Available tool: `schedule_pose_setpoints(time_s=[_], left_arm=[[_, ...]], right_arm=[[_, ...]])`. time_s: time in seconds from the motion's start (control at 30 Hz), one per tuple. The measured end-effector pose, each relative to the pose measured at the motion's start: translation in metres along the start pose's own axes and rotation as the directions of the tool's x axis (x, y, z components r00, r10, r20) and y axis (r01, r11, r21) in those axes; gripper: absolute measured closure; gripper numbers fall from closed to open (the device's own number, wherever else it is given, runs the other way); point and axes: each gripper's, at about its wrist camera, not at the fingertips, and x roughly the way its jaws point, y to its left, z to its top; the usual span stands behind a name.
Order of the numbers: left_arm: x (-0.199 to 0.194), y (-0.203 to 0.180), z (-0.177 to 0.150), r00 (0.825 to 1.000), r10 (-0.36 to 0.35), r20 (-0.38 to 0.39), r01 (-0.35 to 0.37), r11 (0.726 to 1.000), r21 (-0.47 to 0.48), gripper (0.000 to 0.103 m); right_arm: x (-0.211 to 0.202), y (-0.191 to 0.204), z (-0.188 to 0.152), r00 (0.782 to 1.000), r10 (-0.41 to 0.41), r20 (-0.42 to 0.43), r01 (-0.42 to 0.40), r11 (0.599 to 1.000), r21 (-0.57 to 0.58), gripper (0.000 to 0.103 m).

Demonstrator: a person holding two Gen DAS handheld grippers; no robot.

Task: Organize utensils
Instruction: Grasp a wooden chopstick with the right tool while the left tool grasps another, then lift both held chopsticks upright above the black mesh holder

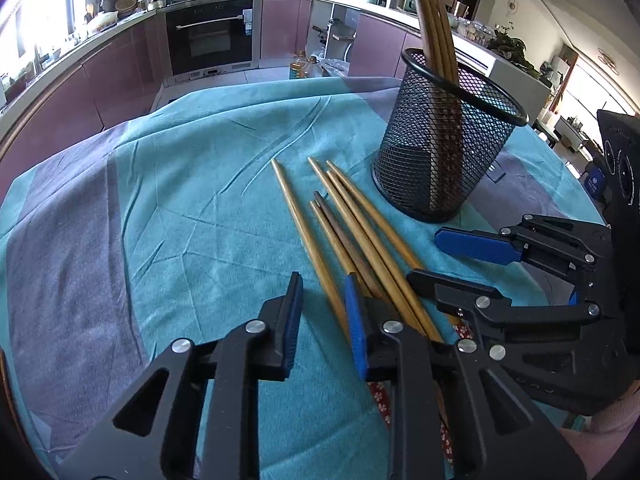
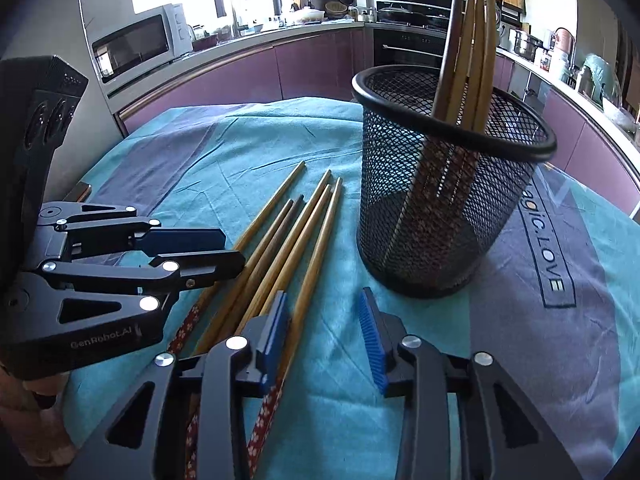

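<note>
In the left wrist view, the left gripper point(image 1: 324, 312) angles down at the table just short of the black mesh holder point(image 1: 444, 144), its jaws partly open around one loose bamboo chopstick point(image 1: 308, 236) without visibly pinching it; the right gripper point(image 1: 452, 260) reaches in from the side nearest the holder, jaws narrowly parted above the bundle of loose chopsticks point(image 1: 360, 232). In the right wrist view, the right gripper point(image 2: 326, 316) tilts down before the holder point(image 2: 440, 184), jaws apart, one blue pad point(image 2: 276, 320) beside the outermost stick, nothing gripped. More chopsticks point(image 2: 468, 40) stand inside the holder on the teal cloth point(image 2: 224, 152).
</note>
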Motion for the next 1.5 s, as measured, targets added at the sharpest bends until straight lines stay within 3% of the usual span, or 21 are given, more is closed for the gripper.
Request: schedule_pose_setpoints(time_s=[0.3,0.4,0.7,1.07,1.27,1.43,1.5], left_arm=[[0.0,0.001,-0.003,1.0,-0.011,0.004,0.011,0.999,-0.03,0.091],[-0.002,0.001,-0.005,1.0,-0.016,0.007,0.016,0.999,-0.046,0.094],[-0.022,0.002,-0.014,0.999,-0.033,0.041,0.035,0.998,-0.048,0.096],[-0.017,-0.005,-0.022,0.998,-0.057,-0.003,0.057,0.998,0.0,0.095],[-0.009,-0.002,-0.017,0.997,-0.067,-0.022,0.068,0.998,0.005,0.092],[-0.002,-0.002,-0.008,0.996,-0.078,-0.034,0.079,0.997,0.018,0.091],[0.0,-0.001,-0.005,0.996,-0.079,-0.037,0.08,0.997,0.018,0.091]], right_arm=[[-0.006,-0.015,-0.004,0.999,0.042,0.012,-0.043,0.996,0.078,0.095],[-0.009,-0.02,-0.006,0.998,0.059,0.021,-0.061,0.992,0.108,0.097],[-0.032,-0.02,-0.01,0.991,0.114,0.072,-0.12,0.989,0.091,0.097],[-0.02,-0.009,-0.007,0.989,0.15,-0.006,-0.149,0.988,0.04,0.097],[-0.011,-0.006,-0.004,0.992,0.128,-0.021,-0.128,0.992,0.025,0.091],[-0.005,-0.004,0.001,0.991,0.131,-0.023,-0.131,0.991,0.013,0.09],[-0.005,-0.004,0.002,0.99,0.137,-0.021,-0.137,0.991,0.01,0.095]])
